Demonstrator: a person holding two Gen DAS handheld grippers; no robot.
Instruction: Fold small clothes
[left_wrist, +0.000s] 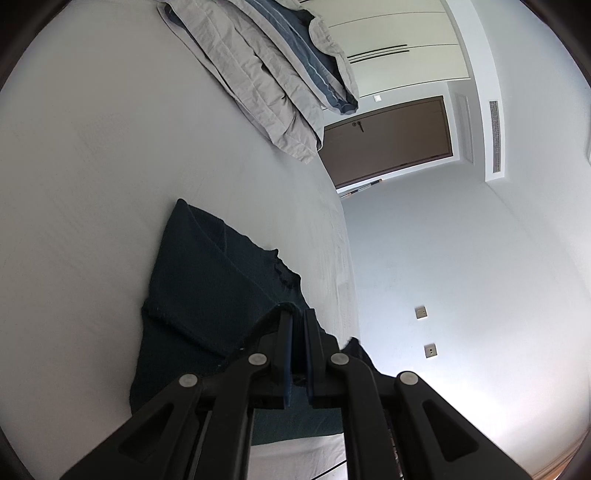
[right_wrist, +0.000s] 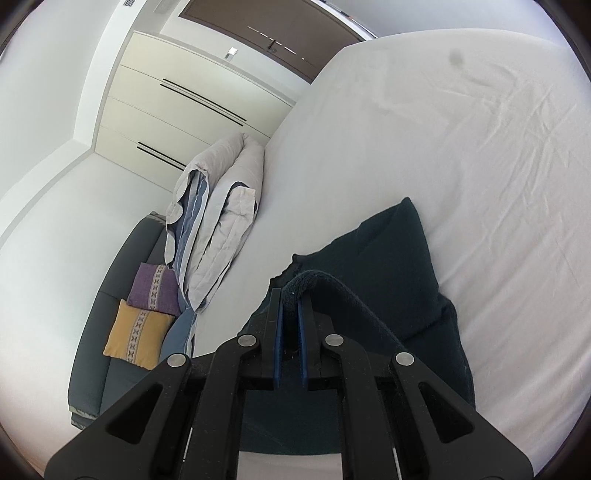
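Note:
A small dark navy garment (left_wrist: 207, 280) lies on the white bed sheet (left_wrist: 92, 166). My left gripper (left_wrist: 297, 314) is shut on one edge of it, and the cloth drapes down and left from the fingertips. In the right wrist view the same dark garment (right_wrist: 388, 258) lies on the sheet (right_wrist: 480, 147). My right gripper (right_wrist: 290, 293) is shut on its thick hemmed edge, which curves away to the right from the blue pads (right_wrist: 279, 325).
A folded grey and blue duvet (left_wrist: 266, 74) lies at the far side of the bed and also shows in the right wrist view (right_wrist: 218, 210). A dark sofa (right_wrist: 110, 295) with a purple cushion (right_wrist: 155, 288) and a yellow cushion (right_wrist: 136, 338) stands beside the bed. Wardrobe, brown door (left_wrist: 388, 140) and walls lie beyond.

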